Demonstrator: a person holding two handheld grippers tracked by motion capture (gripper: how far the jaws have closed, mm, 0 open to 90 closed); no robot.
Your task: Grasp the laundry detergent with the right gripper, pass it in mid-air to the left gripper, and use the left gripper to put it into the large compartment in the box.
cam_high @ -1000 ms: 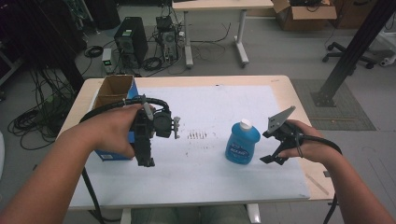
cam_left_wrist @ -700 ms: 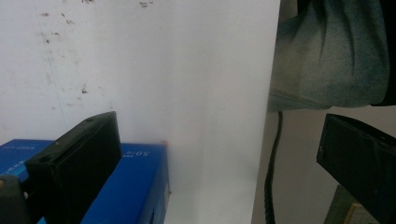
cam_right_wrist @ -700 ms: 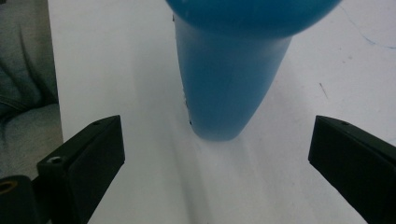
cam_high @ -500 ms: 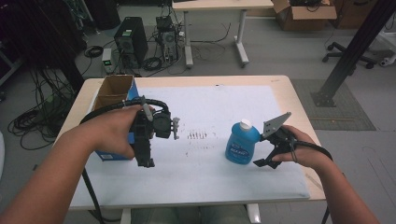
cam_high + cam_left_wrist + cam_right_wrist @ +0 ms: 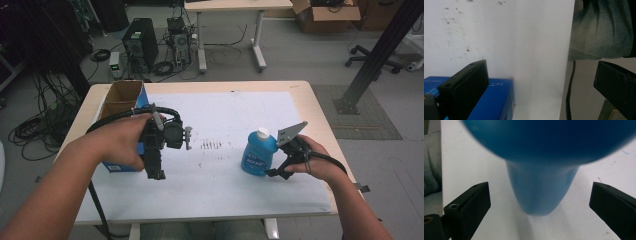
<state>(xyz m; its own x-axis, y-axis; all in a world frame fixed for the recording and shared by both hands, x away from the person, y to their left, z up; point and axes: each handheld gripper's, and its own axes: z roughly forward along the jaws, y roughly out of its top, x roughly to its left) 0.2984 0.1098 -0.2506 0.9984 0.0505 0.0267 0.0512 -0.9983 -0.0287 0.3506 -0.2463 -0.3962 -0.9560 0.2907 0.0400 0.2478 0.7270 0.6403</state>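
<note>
I have the right claw (image 5: 276, 161) spread wide at the blue plastic bottle with the white cap (image 5: 258, 152), which stands upright on the white paper sheet (image 5: 235, 120) at the right of the counter (image 5: 305, 95). In the right gripper view the bottle (image 5: 541, 192) sits between the two black jaws with clear gaps on both sides; nothing is gripped yet.

Risks, as I judge them:
- The bottle is tall and narrows toward its top. If one jaw meets it before the other, it could tip or skid across the smooth paper.
- Its wall is rounded, glossy plastic. The flat jaw faces would bear on a curve, so a grip off the middle may squeeze the bottle out sideways.
- A thin plastic wall may dent under a hard close. I cannot tell how full it is.

The left claw (image 5: 155, 172) is also released, holding nothing, and hovers at the left of the counter by the open blue cardboard box (image 5: 120, 100). In the left gripper view its jaws stand well apart over the box's blue corner (image 5: 499, 100) and the near edge of the sheet. A cable trails there and could snag if I swing that hand.

The paper is matte and scuffed with small dark marks.
</note>
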